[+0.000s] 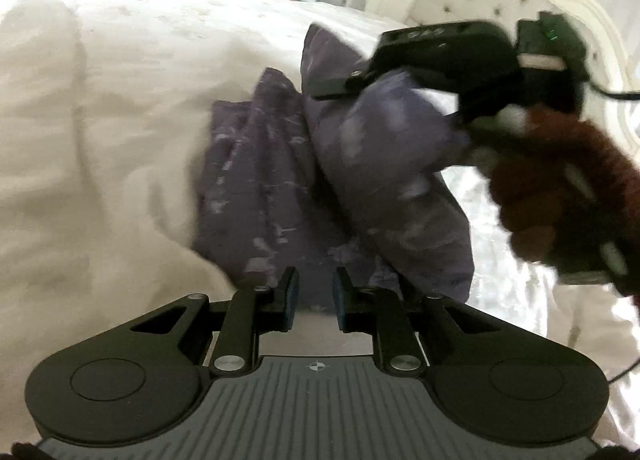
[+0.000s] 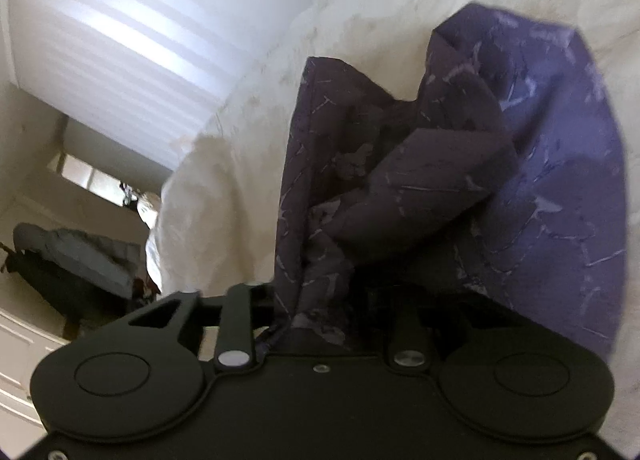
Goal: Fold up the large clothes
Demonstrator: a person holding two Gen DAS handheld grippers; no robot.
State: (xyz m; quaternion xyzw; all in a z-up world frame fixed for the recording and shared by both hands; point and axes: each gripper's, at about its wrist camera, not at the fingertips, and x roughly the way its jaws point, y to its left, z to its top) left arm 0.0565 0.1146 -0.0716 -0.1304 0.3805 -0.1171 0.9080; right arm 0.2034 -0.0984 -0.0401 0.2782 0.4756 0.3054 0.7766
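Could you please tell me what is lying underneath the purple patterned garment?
The purple patterned garment rests on a cream bedspread, which shows all around it. The right gripper lifts one part. Whatever lies beneath the bunched folds is hidden.

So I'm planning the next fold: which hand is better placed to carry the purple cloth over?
The right. Its tongs are already shut on the purple cloth, lifting a bunch off the bed. The left tongs are open and hold nothing.

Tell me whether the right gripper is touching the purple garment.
Touching. In the right wrist view, the purple garment bunches straight into the right gripper, covering its jaws; the left wrist view shows it lifting a fold.
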